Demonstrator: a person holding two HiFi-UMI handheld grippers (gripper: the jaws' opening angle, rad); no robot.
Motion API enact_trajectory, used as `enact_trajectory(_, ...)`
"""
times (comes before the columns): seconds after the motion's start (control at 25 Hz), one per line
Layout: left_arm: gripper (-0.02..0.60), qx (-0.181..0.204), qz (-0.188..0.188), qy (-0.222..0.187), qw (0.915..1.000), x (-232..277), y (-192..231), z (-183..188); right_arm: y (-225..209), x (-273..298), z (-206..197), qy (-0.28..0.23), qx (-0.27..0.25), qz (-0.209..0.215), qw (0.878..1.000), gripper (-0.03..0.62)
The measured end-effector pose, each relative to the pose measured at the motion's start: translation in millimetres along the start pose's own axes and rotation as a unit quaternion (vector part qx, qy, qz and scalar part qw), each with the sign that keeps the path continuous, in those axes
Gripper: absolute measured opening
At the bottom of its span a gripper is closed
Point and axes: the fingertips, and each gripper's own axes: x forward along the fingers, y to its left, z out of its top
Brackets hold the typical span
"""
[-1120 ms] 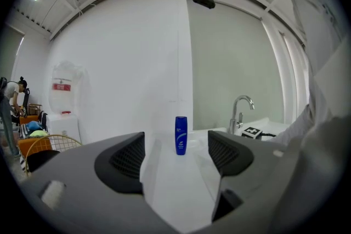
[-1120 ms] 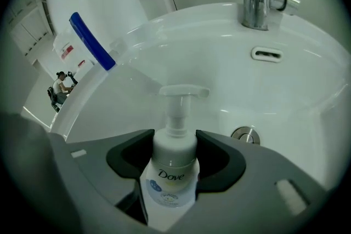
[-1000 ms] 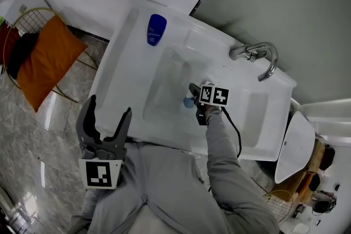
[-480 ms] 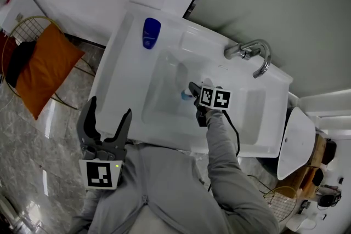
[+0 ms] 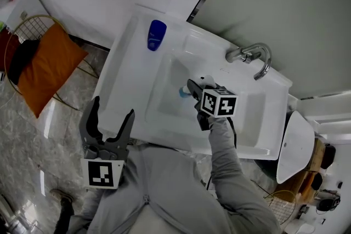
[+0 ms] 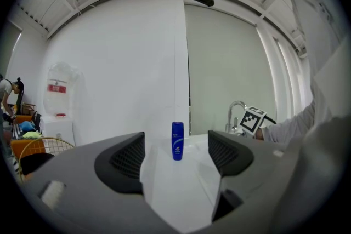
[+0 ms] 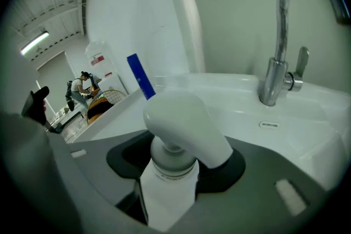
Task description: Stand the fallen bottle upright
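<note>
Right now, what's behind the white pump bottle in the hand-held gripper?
A blue bottle stands on the sink's ledge, with the tap off to the right. The pump bottle's head covers part of the sink bowl, so that bit is hidden.

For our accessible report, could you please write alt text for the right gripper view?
A white plastic pump bottle is clamped in the right gripper, pump head towards the camera. Behind: a white sink, a curved chrome tap and a blue bottle.

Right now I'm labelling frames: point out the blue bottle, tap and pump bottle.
blue bottle [image 6: 177, 141], left gripper view, its body.
tap [image 7: 271, 82], right gripper view, its upright stem.
pump bottle [image 7: 184, 119], right gripper view, its white pump head.
</note>
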Motion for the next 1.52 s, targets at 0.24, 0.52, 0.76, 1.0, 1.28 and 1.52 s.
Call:
enact_trajectory(0.24, 0.387, -0.004, 0.012, -0.001, 0.9999, -9, 6, -1, 64, -10, 42, -0.033, -0.099, 0.039, 0.994, 0.233)
enact_trajectory(0.52, 0.387, -0.010, 0.037, -0.004, 0.9992, -24, 22, -3, 127, 10, 59, -0.041, -0.160, 0.083, 0.983, 0.233)
enact_trajectory(0.76, 0.387, -0.017, 0.060, -0.002, 0.9981, -36, 35, -6, 181, 33, 60, -0.031, -0.207, 0.120, 0.971, 0.233)
enact_trajectory(1.0, 0.387, -0.024, 0.087, -0.003, 0.9959, -50, 49, -9, 217, 55, 62, -0.032, -0.235, 0.137, 0.962, 0.233)
enact_trajectory(1.28, 0.387, -0.032, 0.105, 0.003, 0.9940, -61, 61, -14, 230, 78, 58, -0.021, -0.254, 0.134, 0.958, 0.233)
enact_trajectory(1.52, 0.387, -0.039, 0.106, 0.006, 0.9935, -63, 63, -17, 236, 82, 56, -0.023, -0.265, 0.135, 0.954, 0.235)
